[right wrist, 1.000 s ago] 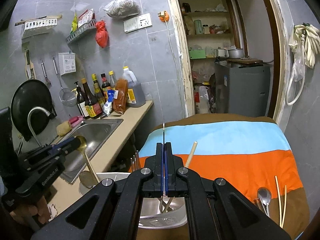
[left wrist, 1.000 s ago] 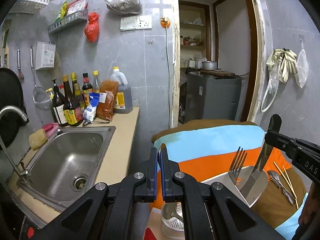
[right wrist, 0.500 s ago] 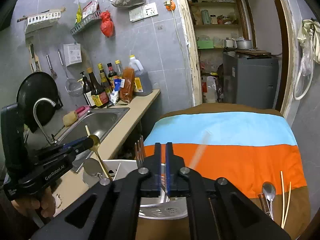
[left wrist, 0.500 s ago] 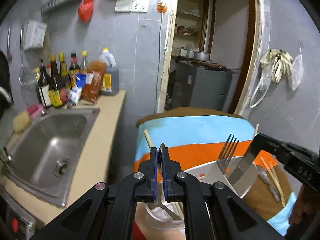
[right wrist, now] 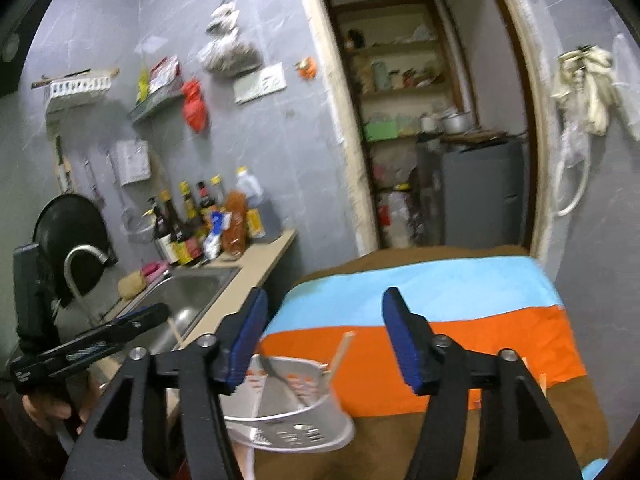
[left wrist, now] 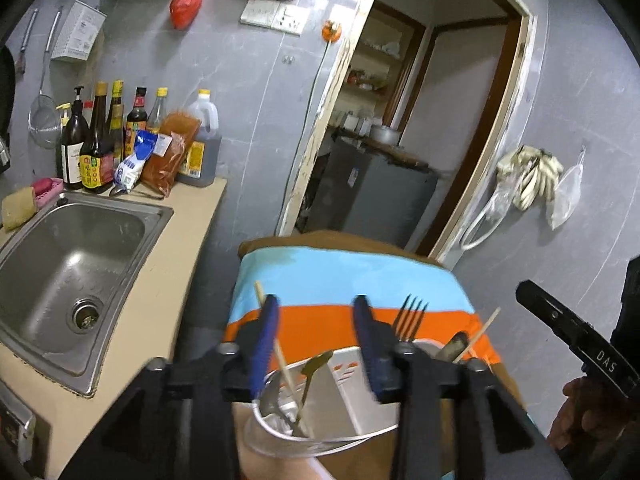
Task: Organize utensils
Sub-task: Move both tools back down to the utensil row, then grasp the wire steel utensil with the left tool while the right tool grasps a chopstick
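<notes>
Nearest to me, the left claw [left wrist: 316, 304] has its jaws opening, about half apart, with nothing pressed between the pads. The right claw [right wrist: 325, 296] is opening too, a little wider, and it is also empty.

Just below and slightly ahead of both claws is the utensil holder [left wrist: 344, 384], at the near left corner of the tabletop [right wrist: 460, 300], on the side toward the sink [left wrist: 68, 264]. The utensils in it stand roughly upright with their long axes leaning outward:
- a gold spoon [left wrist: 314, 372] and a chopstick [left wrist: 276, 344] show between and just under my left pads;
- a fork [left wrist: 410, 318] stands tines up, beside the left claw's outer finger;
- a second chopstick [left wrist: 478, 334] leans off toward the right claw.

None of them is touching a pad that I can see.

What matters for the next move is that the holder is under me, not ahead of me. I judge both drops are done, so each claw should lift straight clear before it turns, or a finger may hook a leaning handle.

Farther out, the striped cloth is bare across its middle and far edge. Something pale shows at the near right edge, behind my right finger, but it is too hidden to name. If that is loose cutlery, the right claw is the nearer one.
</notes>
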The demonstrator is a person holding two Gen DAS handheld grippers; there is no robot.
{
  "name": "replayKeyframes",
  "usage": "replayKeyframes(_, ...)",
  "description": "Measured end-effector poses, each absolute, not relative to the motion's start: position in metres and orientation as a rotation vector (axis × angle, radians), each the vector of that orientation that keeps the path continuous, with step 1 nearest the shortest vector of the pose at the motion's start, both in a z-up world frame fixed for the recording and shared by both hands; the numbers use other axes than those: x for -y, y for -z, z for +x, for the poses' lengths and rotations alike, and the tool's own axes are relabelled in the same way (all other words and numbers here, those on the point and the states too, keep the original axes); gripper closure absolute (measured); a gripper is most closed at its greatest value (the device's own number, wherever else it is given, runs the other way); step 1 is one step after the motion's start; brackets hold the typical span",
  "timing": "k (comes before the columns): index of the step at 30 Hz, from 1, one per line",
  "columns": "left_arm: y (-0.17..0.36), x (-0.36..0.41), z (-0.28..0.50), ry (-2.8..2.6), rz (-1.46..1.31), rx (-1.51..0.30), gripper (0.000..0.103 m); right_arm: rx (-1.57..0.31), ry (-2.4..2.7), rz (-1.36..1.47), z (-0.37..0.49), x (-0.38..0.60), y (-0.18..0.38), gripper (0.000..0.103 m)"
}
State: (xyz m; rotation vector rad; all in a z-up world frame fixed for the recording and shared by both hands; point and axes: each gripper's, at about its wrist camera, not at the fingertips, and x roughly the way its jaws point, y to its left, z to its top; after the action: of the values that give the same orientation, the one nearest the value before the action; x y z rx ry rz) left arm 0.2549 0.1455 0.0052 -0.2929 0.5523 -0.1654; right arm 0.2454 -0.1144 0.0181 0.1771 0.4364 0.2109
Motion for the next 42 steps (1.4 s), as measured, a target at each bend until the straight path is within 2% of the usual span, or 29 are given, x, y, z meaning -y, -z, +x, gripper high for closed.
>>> replayKeyframes(3, -0.014, -0.139, 0.25, 0.171, -0.301, -0.519, 0.045, -0.385, -0.161, 0.182, 0.234, 0.132, -0.029, 0.025)
replayKeyframes(5, -0.02, -0.133, 0.247, 0.169, -0.289, -0.495, 0.033, -0.349, -0.129, 0.183, 0.227, 0.143, -0.037, 0.013)
replayKeyframes(6, -0.024, -0.127, 0.245, 0.167, -0.284, -0.477, 0.023, -0.338, -0.11, 0.179, 0.223, 0.149, -0.04, 0.007)
replayKeyframes(7, -0.027, -0.125, 0.243, 0.164, -0.284, -0.463, 0.017, -0.333, -0.095, 0.176, 0.222, 0.153, -0.043, 0.005)
replayKeyframes(13, -0.045, -0.099, 0.231, 0.117, -0.261, -0.362, 0.002, -0.322, 0.035, 0.156, 0.208, 0.189, -0.054, 0.003)
replayKeyframes(23, -0.052, -0.034, 0.222, 0.112, -0.206, -0.295, 0.001, -0.279, 0.175, 0.096, 0.176, 0.248, -0.063, 0.002)
replayKeyframes(42, -0.011, 0.101, 0.228, 0.167, -0.138, -0.421, 0.001, -0.388, 0.184, 0.117, 0.177, 0.36, -0.017, 0.002)
